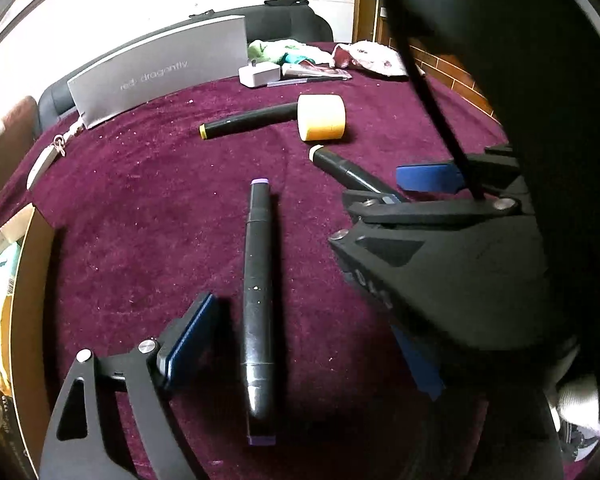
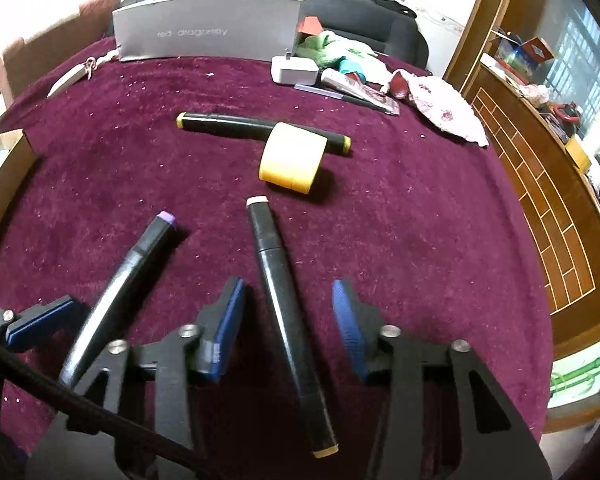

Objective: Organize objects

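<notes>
On the round table, under a dark red cloth (image 2: 420,240), three black markers and a yellow roll (image 2: 292,158). Near the middle of the table, the purple-capped marker (image 1: 258,300), flat on the cloth, one end toward the far edge, the other toward the near edge. Around it the left gripper (image 1: 304,348), released: blue pads wide apart, one on each side of the marker, neither pressing on it, cloth visible in both gaps. Just beside it, more toward the right edge, the cream-capped marker (image 2: 284,304), also flat on the cloth and nearly parallel to the first. Over this one the right gripper (image 2: 288,320), not clenched on anything: pads closer together than those of the left, yet with a strip of cloth still showing between each pad and the marker. Both grippers side by side at the near edge, tilted downward. Further toward the far edge, the yellow-capped marker (image 2: 228,124), lying crosswise, with the yellow roll in front of it and covering part of its length; touching or only overlapping, hard to tell. At the far edge, a grey box (image 2: 208,32) standing upright with pale lettering, next to it a small white box (image 2: 294,70) and a heap of fabric and packets (image 2: 340,54). At the left edge, an open cardboard box (image 2: 8,160), contents too blurred to name.
</notes>
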Demonstrator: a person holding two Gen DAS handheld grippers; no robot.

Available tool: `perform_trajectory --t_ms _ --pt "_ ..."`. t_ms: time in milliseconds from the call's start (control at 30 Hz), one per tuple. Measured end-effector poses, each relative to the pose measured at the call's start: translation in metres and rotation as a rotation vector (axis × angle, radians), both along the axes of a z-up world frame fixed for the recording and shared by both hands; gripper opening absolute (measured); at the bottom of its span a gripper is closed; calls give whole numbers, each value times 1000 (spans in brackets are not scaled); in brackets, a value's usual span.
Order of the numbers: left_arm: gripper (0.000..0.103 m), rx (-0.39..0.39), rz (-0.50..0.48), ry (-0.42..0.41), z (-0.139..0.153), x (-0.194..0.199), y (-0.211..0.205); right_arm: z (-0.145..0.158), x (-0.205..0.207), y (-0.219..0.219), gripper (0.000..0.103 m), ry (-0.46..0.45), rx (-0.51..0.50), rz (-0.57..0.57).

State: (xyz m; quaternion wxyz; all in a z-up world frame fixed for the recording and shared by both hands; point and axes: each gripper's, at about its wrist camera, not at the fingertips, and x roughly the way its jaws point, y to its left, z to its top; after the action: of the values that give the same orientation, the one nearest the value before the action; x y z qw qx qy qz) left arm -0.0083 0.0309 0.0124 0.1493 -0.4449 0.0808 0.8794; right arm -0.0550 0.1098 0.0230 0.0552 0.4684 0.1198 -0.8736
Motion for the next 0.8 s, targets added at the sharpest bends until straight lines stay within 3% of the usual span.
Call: perform_trajectory --t_ms 100,467,600,800 --pt "82 10 1 -5 0 0 -1 0 2 -9 27 1 41 21" --pt "83 7 -2 -3 -2 0 1 0 -3 -8 27 -32 15 -2" --pt "83 15 -3 -2 -2 0 1 0 -2 -7 20 -32 2 -20" --pt "83 16 -2 -4 -3 0 1 1 -3 -2 19 -42 15 -34"
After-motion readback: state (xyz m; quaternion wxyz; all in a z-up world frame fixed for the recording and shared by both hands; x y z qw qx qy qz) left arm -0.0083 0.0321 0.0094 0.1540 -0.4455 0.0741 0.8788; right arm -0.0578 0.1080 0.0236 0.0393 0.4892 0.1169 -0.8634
